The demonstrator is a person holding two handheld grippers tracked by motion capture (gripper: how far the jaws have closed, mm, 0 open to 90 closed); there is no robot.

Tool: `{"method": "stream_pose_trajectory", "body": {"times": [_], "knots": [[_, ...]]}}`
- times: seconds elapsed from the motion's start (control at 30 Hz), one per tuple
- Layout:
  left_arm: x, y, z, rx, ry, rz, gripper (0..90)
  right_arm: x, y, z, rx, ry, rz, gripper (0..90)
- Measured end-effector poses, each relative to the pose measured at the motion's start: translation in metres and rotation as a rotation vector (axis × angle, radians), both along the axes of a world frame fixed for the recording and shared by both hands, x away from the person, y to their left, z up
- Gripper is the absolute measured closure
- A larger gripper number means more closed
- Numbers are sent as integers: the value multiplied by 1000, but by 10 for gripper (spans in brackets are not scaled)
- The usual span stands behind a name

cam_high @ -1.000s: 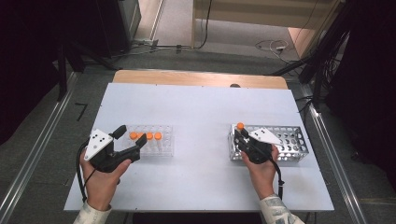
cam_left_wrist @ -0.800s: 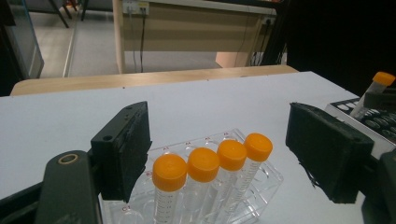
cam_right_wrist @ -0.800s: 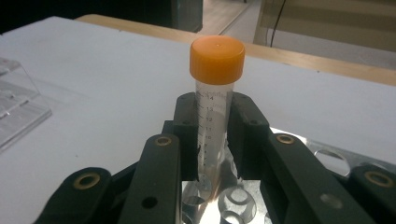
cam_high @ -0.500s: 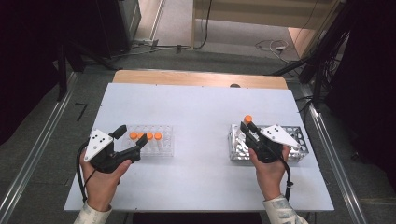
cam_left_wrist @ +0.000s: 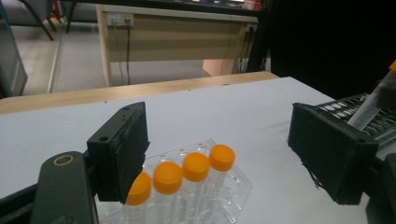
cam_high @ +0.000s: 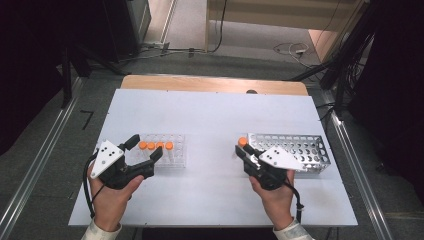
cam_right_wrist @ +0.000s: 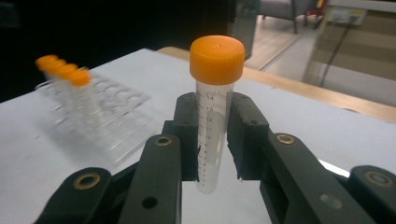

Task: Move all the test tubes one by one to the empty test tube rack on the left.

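The right gripper (cam_right_wrist: 212, 140) pinches a clear plastic tube with an orange cap (cam_right_wrist: 214, 116) upright between its jaws, above the white table (cam_high: 210, 120). The left gripper (cam_high: 145, 150) is spread wide, holding nothing.

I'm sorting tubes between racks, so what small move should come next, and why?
Probably carry the tube left toward the clear rack. The right gripper is shut on it, clear of the metal rack, and four tubes already stand there.

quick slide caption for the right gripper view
Right hand-held gripper clamps an upright orange-capped tube above the white table, clear rack blurred behind.
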State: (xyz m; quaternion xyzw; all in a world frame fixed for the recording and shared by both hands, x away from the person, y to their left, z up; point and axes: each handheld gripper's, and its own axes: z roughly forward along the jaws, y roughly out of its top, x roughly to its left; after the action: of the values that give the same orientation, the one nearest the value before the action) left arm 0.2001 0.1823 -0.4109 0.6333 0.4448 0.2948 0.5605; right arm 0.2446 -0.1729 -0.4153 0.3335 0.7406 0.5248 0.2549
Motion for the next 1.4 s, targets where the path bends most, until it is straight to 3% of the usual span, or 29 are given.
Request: {"method": "stream_pose_trajectory", "body": {"times": [0.3, 0.6, 0.83, 1.1, 1.2, 1.27, 1.4], "knots": [[-10, -37, -2, 35, 4, -162, 295, -20, 43, -24, -61, 42, 145, 723], [-15, -70, -14, 68, 42, -296, 424, -30, 64, -35, -79, 74, 215, 723], [-13, -79, -21, 87, 58, -333, 548, -36, 74, -39, -89, 83, 246, 723], [-12, -81, -25, 118, 70, -332, 689, -39, 79, -39, -87, 82, 262, 723], [-13, -81, -24, 132, 69, -337, 700, -39, 79, -40, -86, 84, 260, 720], [-14, -80, -23, 132, 74, -341, 703, -40, 78, -40, -78, 88, 266, 664], [-15, -68, -16, 116, 76, -319, 703, -40, 75, -37, -44, 107, 266, 428]]}}
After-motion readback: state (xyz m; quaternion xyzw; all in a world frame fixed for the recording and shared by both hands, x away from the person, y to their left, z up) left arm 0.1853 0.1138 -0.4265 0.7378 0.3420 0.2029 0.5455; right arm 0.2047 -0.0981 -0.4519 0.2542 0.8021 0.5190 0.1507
